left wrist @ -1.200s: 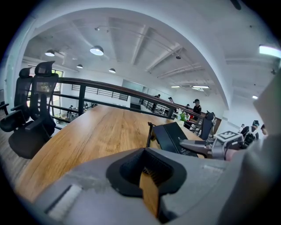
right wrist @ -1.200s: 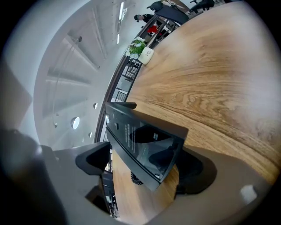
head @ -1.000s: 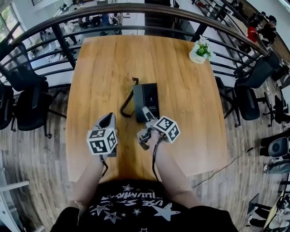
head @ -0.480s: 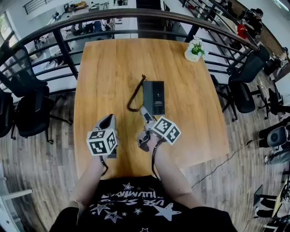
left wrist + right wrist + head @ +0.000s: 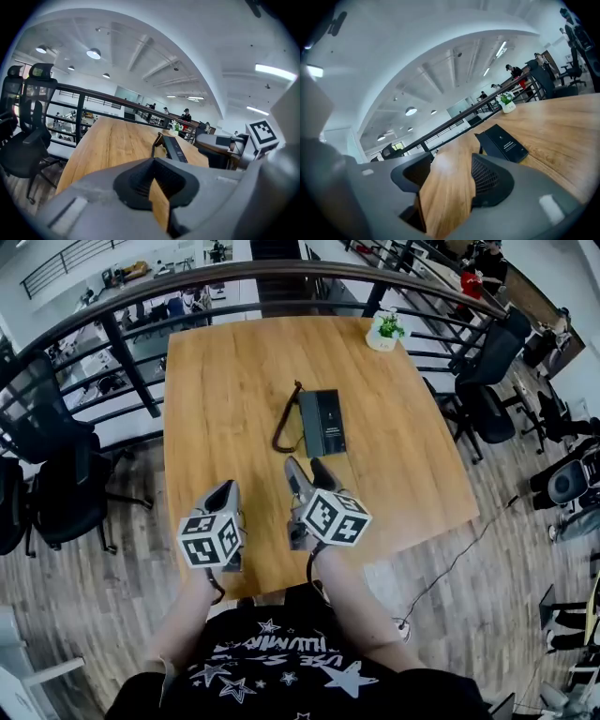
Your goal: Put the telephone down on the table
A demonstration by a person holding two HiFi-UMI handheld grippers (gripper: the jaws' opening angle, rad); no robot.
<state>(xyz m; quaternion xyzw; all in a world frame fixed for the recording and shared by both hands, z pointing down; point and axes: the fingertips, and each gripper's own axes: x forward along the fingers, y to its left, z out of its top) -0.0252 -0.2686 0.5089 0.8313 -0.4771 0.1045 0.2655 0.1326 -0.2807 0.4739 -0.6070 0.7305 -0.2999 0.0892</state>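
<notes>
The black telephone (image 5: pixel 322 422) lies flat at the middle of the wooden table (image 5: pixel 225 381), its dark cord (image 5: pixel 284 427) curled at its left side. It also shows in the left gripper view (image 5: pixel 176 149) and the right gripper view (image 5: pixel 504 143). My right gripper (image 5: pixel 309 468) hovers a short way in front of the telephone, apart from it; its jaws are closing with only table showing between them (image 5: pixel 447 164). My left gripper (image 5: pixel 223 491) hangs to the left near the table's front edge, jaws together and holding nothing (image 5: pixel 152 161).
A small potted plant (image 5: pixel 382 332) stands at the table's far right corner. A dark railing (image 5: pixel 131 362) curves behind the table. Black office chairs stand on the left (image 5: pixel 47 465) and on the right (image 5: pixel 487 381). A cable (image 5: pixel 450 568) trails over the wooden floor.
Both grippers have drawn back from the telephone toward me and risen. The right one, which reached the telephone's near end, has rolled and its jaws have narrowed. The telephone stays on the table.
</notes>
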